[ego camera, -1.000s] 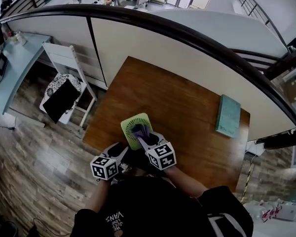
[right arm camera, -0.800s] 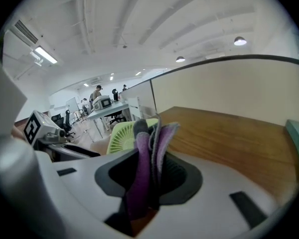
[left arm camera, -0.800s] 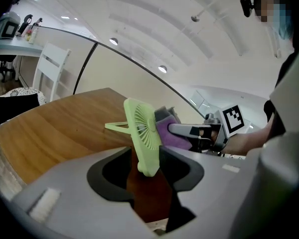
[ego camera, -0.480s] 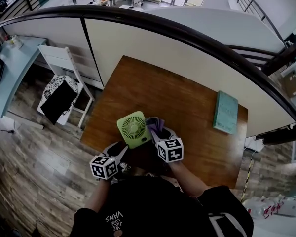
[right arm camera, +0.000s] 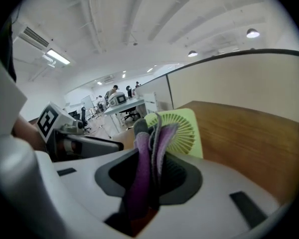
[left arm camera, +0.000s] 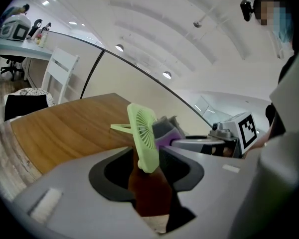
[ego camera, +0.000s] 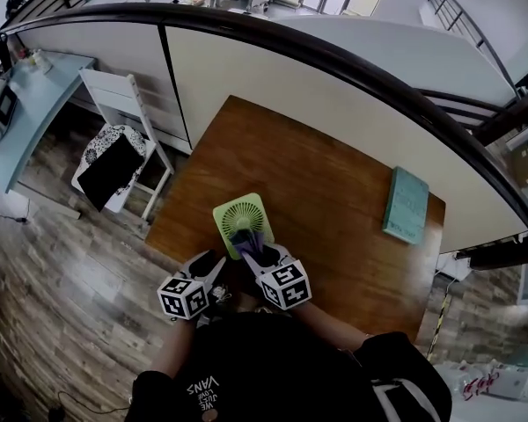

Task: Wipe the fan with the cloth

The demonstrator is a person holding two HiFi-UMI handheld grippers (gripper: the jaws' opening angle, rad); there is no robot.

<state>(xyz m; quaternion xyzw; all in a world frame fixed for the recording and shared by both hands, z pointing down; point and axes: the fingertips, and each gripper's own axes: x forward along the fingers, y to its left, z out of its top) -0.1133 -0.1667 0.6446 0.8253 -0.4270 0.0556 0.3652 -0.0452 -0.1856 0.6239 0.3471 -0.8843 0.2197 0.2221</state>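
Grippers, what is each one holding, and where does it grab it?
The left gripper holds the green fan by its bottom edge. The right gripper pinches the folded purple cloth by its lower part, top end sticking out.

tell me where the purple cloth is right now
Head view, centre, near the front edge of the table: the purple cloth is clamped in the right gripper and lies against the face of the green fan.
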